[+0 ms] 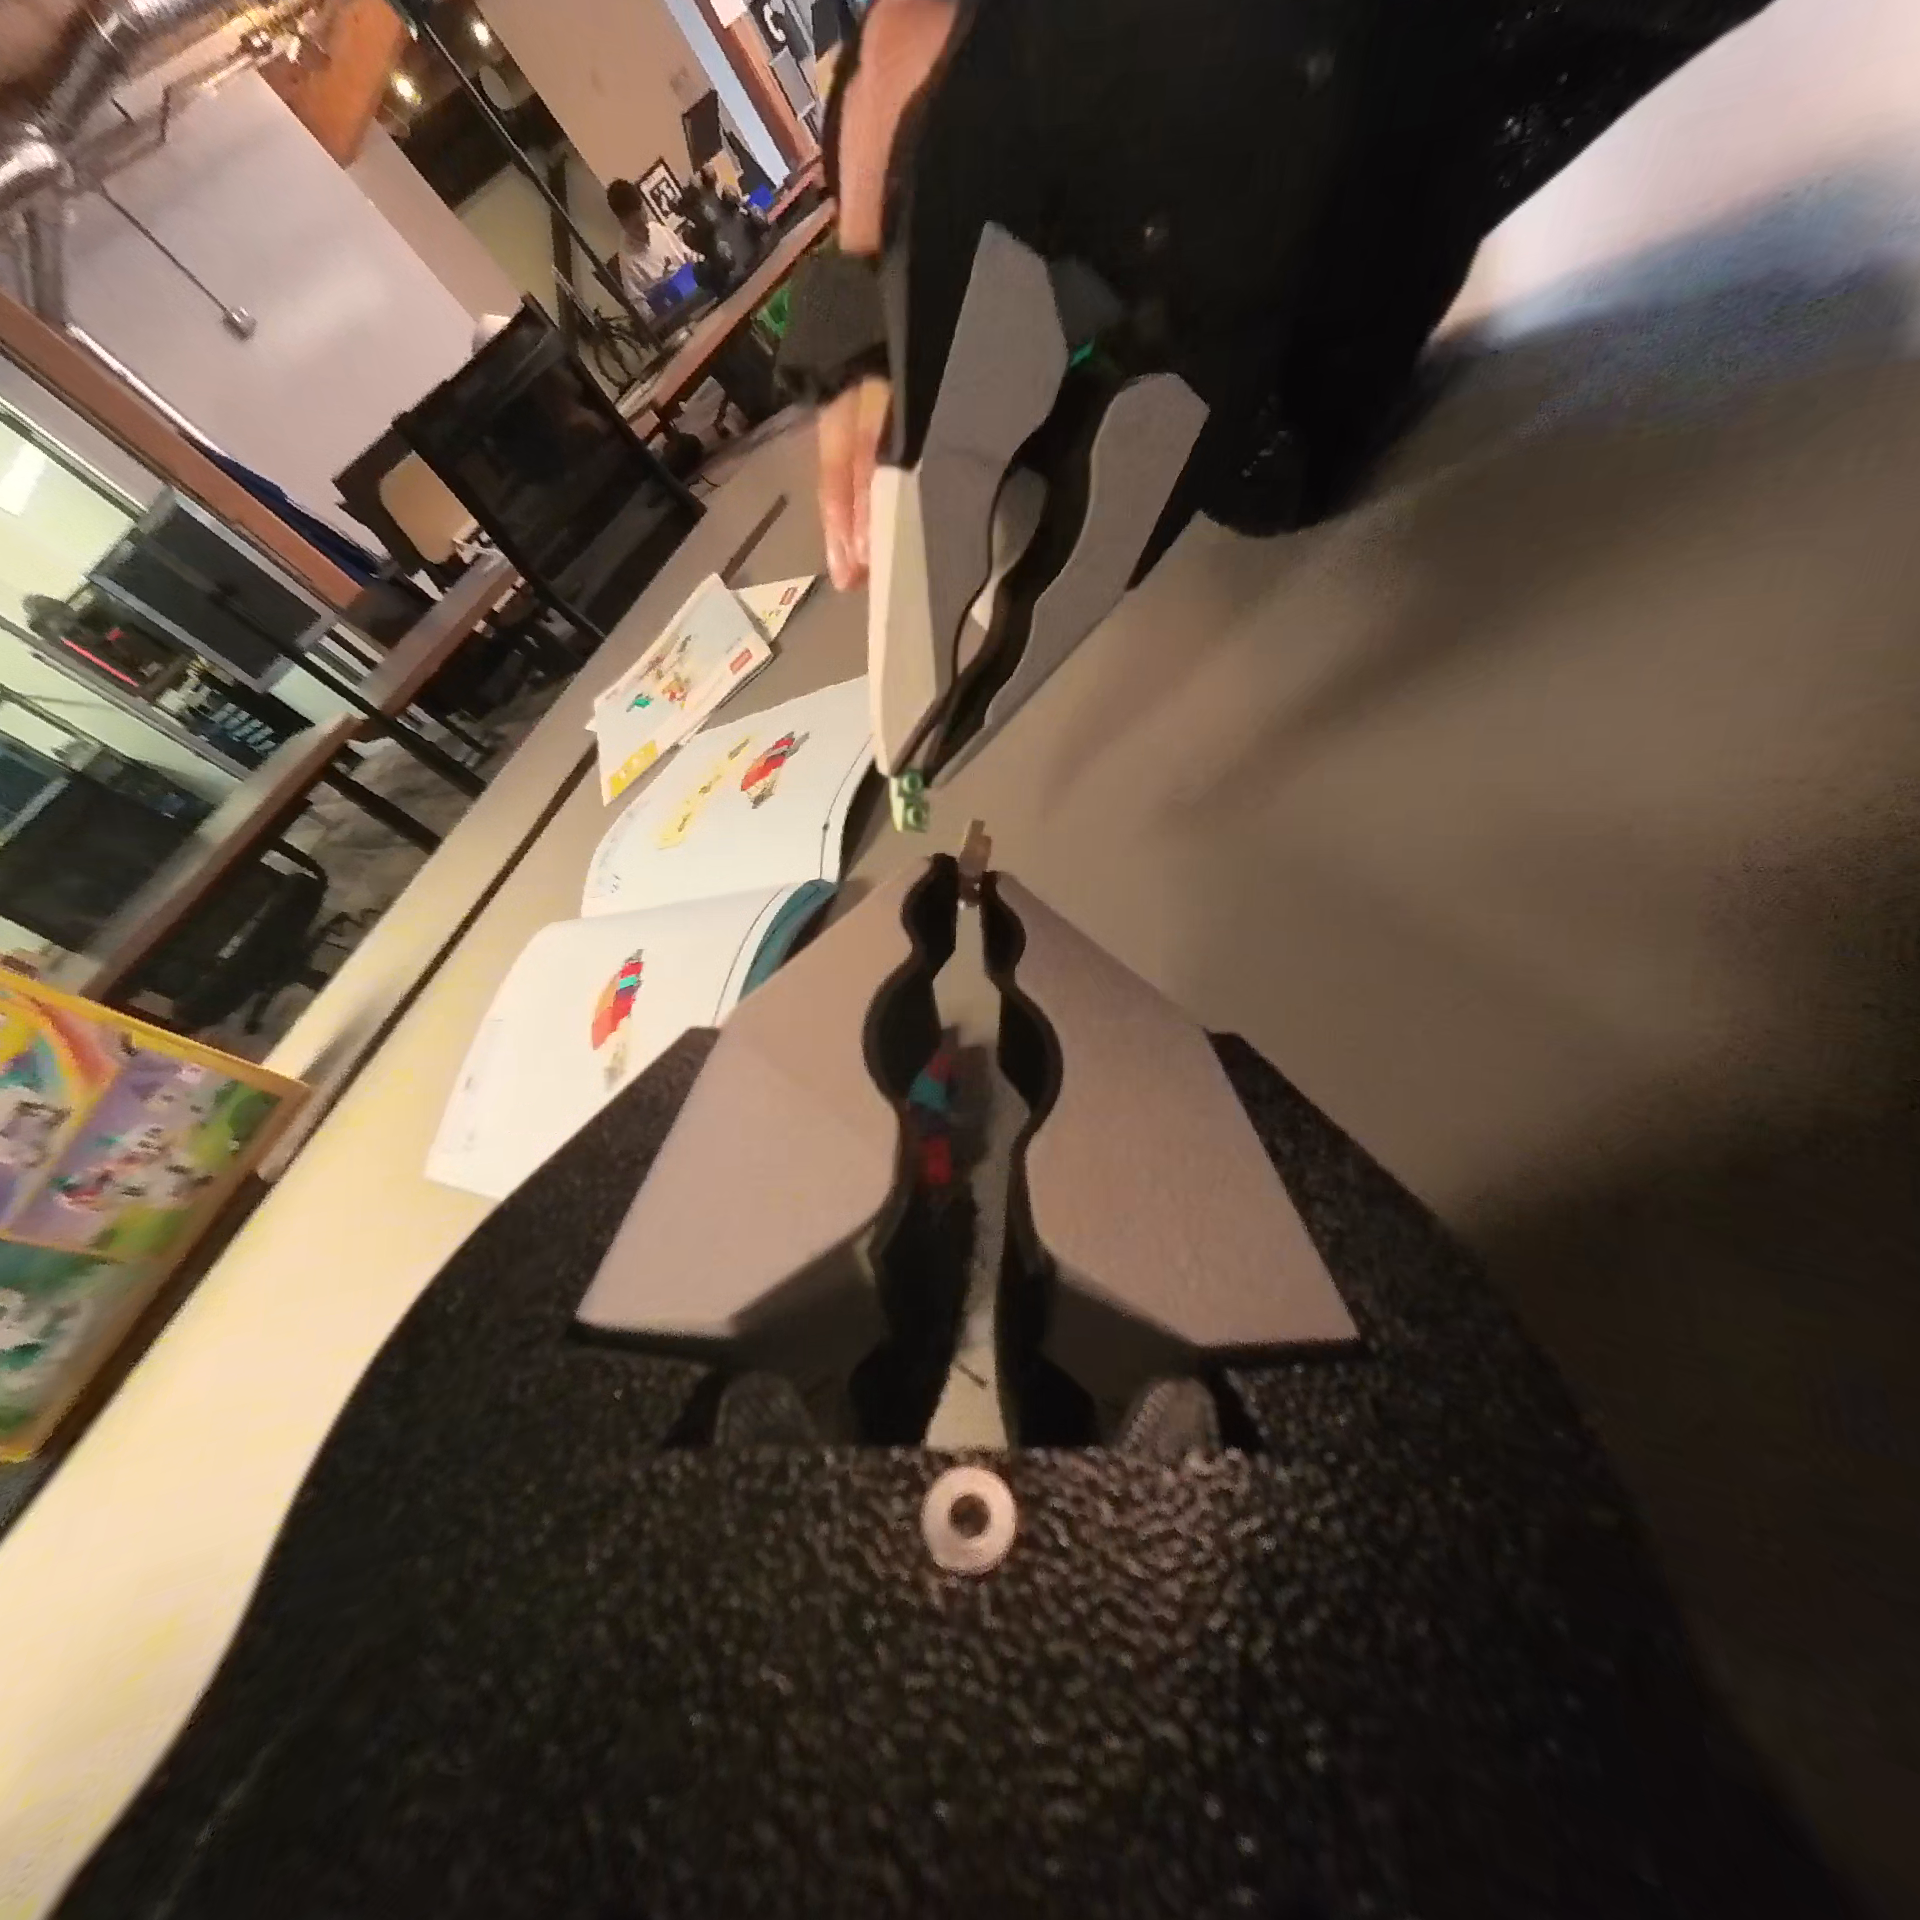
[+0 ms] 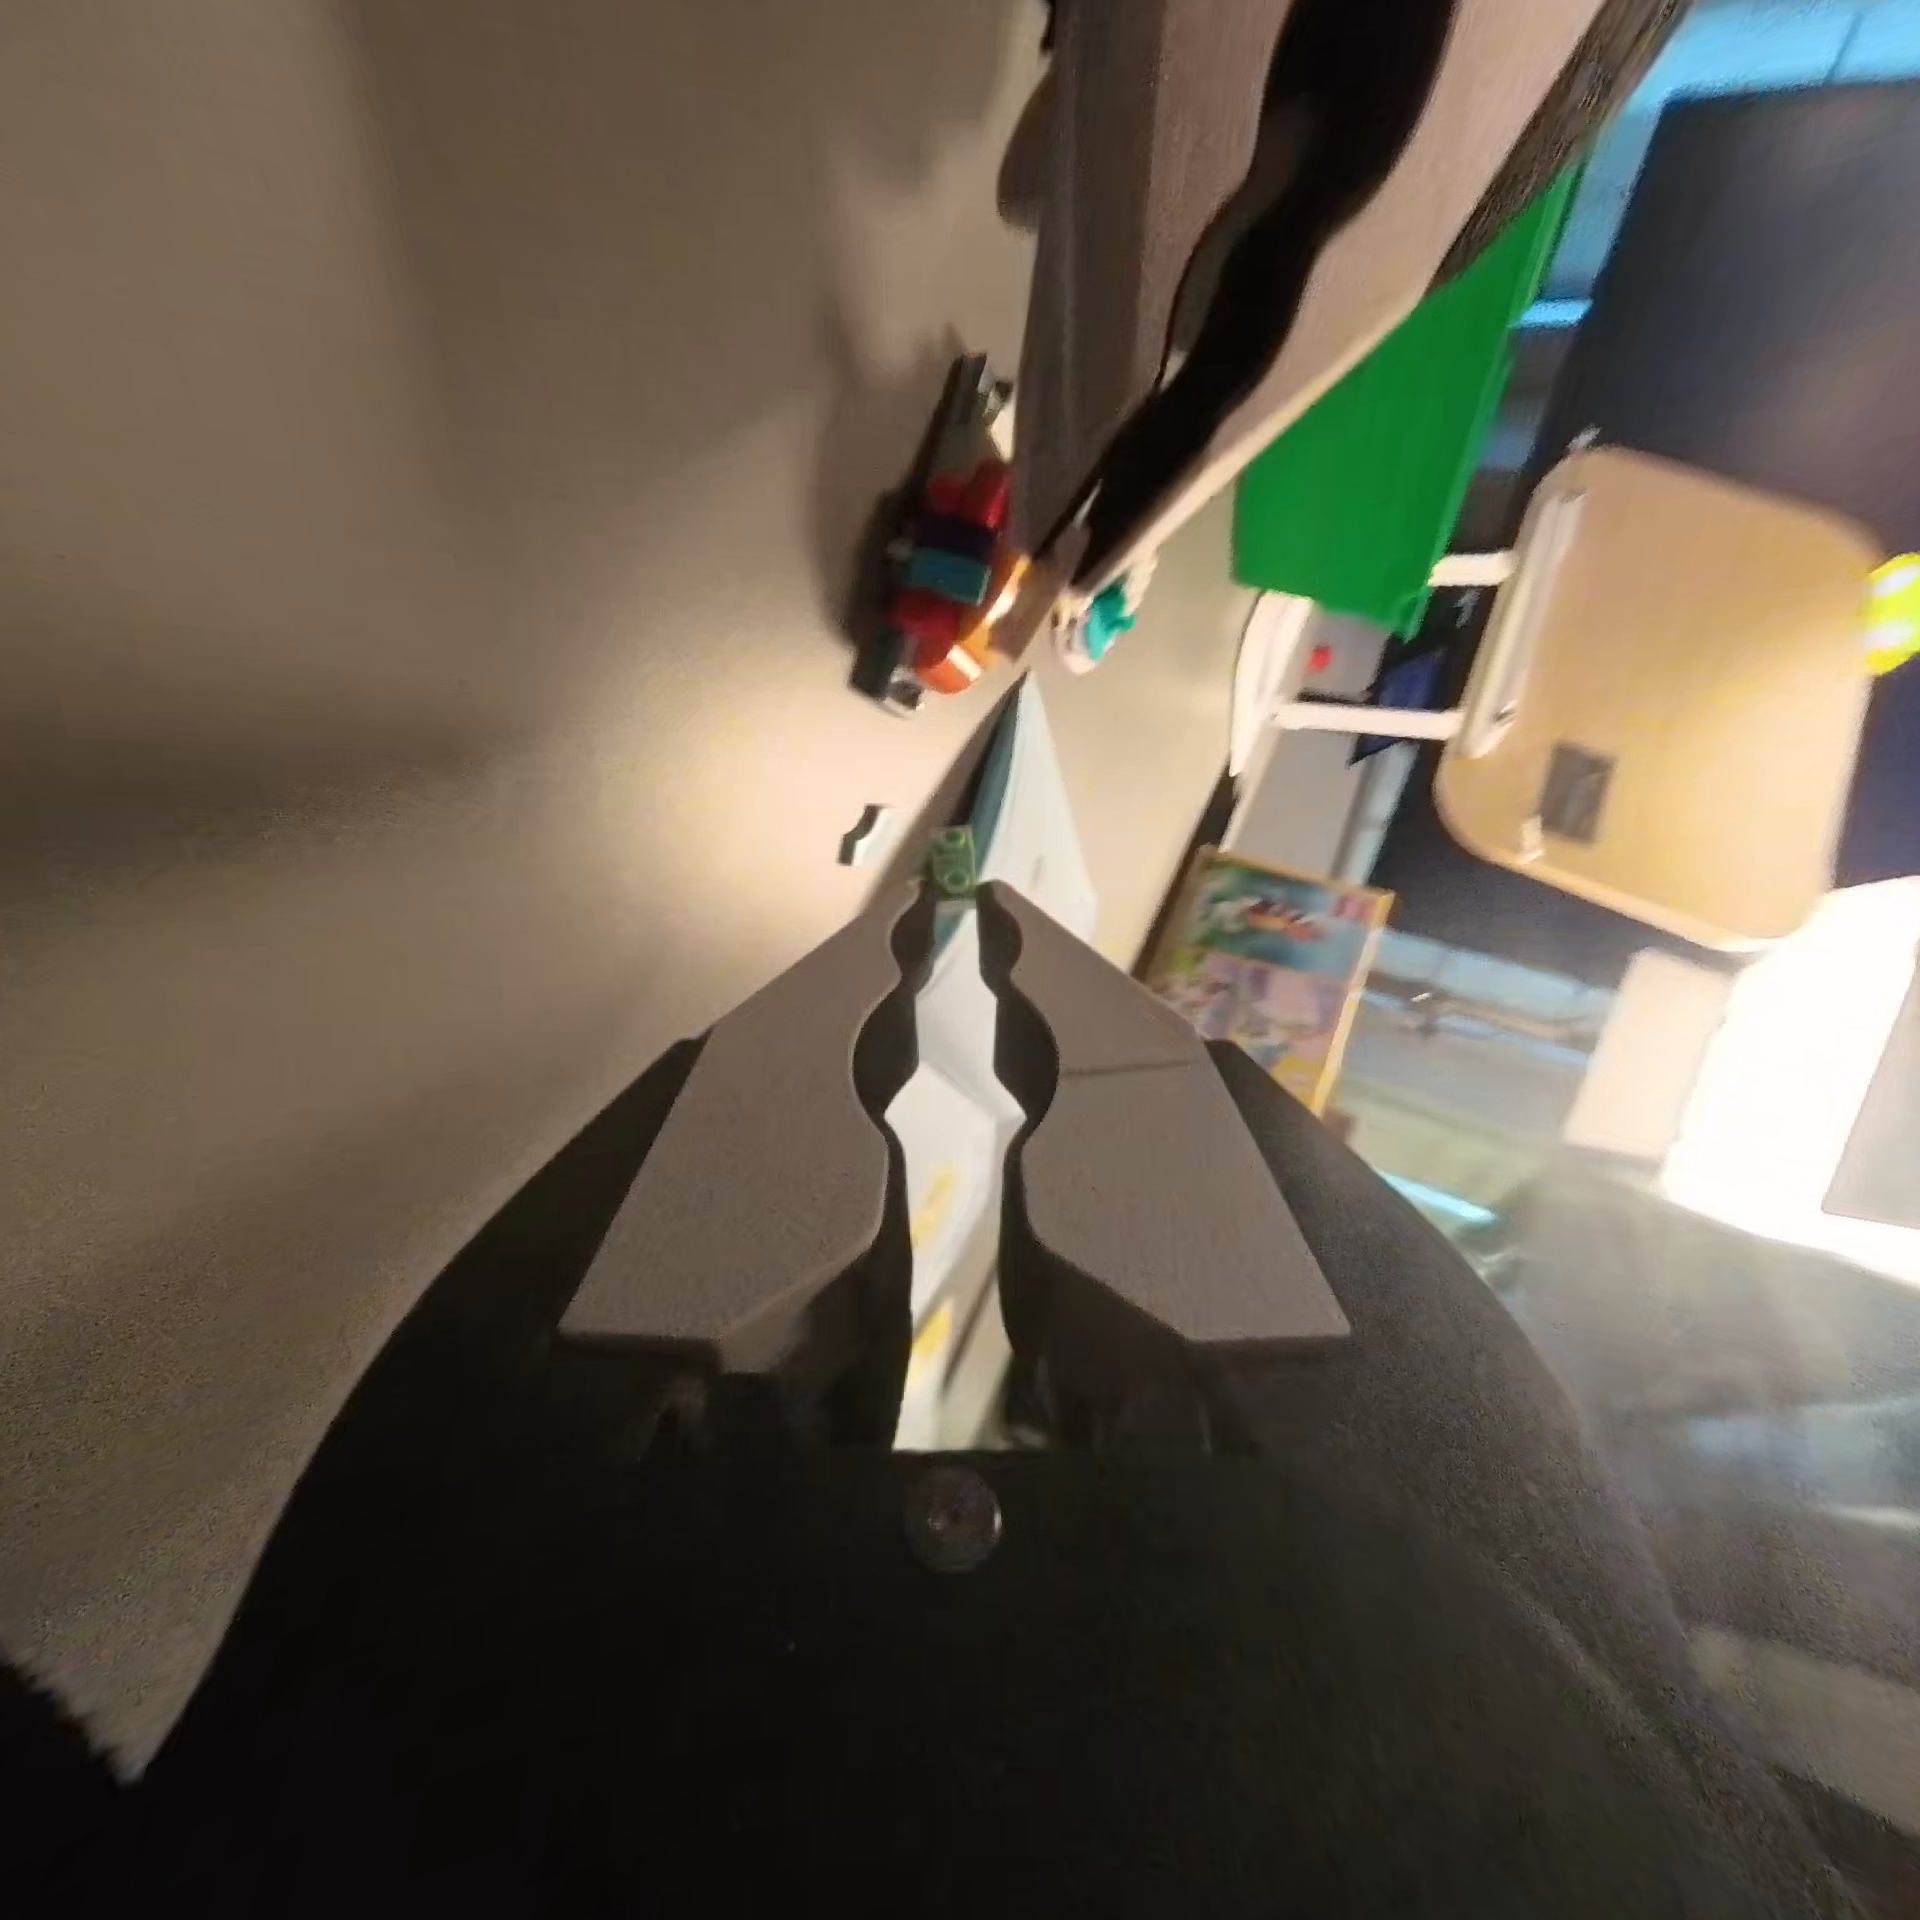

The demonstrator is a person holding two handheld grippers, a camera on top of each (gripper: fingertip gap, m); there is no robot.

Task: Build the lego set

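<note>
My left gripper (image 1: 971,883) is shut on a tan-orange part at the edge of a small lego model (image 1: 935,1112) of red, teal and dark bricks. The model shows through the gap between the fingers. In the right wrist view the left gripper (image 2: 1049,582) comes in from the top, with the model (image 2: 935,582) at its tips close to the grey table (image 2: 416,520). My right gripper (image 2: 951,899) is shut on a small green brick (image 2: 951,862). In the left wrist view it (image 1: 920,774) points down with the green brick (image 1: 912,805) just above and left of my left fingertips.
An open instruction booklet (image 1: 727,831) lies left of the grippers, with more booklets (image 1: 686,675) behind it and the lego box (image 1: 104,1174) at the table's edge. A small white piece (image 2: 862,831) and a teal piece (image 2: 1101,623) lie near the model. A hand (image 1: 847,488) holds the right gripper. My right fingertips sit around 6 cm from my left ones.
</note>
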